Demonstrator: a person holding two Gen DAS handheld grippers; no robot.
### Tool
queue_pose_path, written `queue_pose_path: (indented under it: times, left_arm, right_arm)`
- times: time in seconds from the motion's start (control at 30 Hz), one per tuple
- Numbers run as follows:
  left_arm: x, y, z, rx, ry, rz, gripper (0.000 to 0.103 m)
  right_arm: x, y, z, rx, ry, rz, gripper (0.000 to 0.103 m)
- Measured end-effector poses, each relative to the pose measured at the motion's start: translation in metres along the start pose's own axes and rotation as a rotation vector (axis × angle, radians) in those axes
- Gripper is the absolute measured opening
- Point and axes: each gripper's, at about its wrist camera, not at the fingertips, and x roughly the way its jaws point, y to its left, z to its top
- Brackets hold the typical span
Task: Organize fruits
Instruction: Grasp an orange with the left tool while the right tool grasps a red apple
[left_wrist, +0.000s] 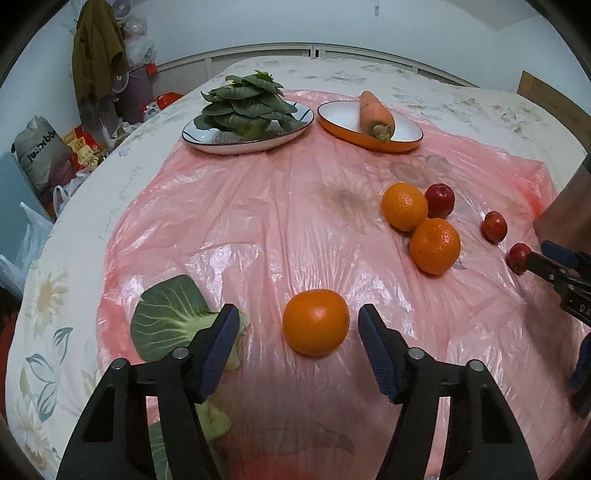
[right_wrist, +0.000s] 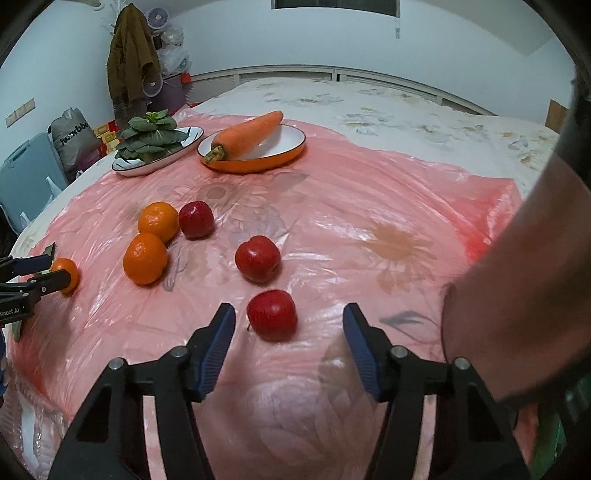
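Resting on the pink plastic sheet over the bed, a round orange sits between the spread left gripper; firm, smooth, prone to rolling, best squeezed across its middle. The right gripper gapes around a red apple.

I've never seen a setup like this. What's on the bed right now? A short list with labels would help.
Surface: pink plastic sheet over a floral bedspread
Oranges: three; one between the fingers of the open left claw
Red fruits: three; one in front of the open right claw
Blue-rimmed plate: leafy greens
Orange dish: carrot
Loose: green leaf
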Motion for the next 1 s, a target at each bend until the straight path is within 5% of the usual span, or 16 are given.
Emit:
queue_pose_path:
  times: [0.2, 0.33, 0.53, 0.67, 1.0]
  left_arm:
    - [0.008, 0.002, 0.003, -0.004, 0.034, -0.008, 0.055]
    - [0.014, 0.001, 0.004, -0.003, 0.060, -0.013, 0.054]
    - [0.020, 0.000, 0.004, 0.011, 0.086, -0.005, 0.049]
    - [0.021, 0.001, 0.004, 0.011, 0.093, -0.030, 0.033]
    - [0.017, 0.003, 0.004, -0.001, 0.078, -0.043, 0.033]
  right_arm:
    - [0.016, 0.003, 0.003, -0.019, 0.021, 0.022, 0.057]
    - [0.025, 0.005, -0.001, -0.032, 0.053, 0.038, 0.036]
    - [0.032, 0.007, -0.003, -0.040, 0.072, 0.055, 0.030]
    - [0.032, 0.007, -0.003, -0.041, 0.073, 0.053, 0.021]
    - [0.023, 0.006, -0.001, -0.037, 0.065, 0.055, 0.019]
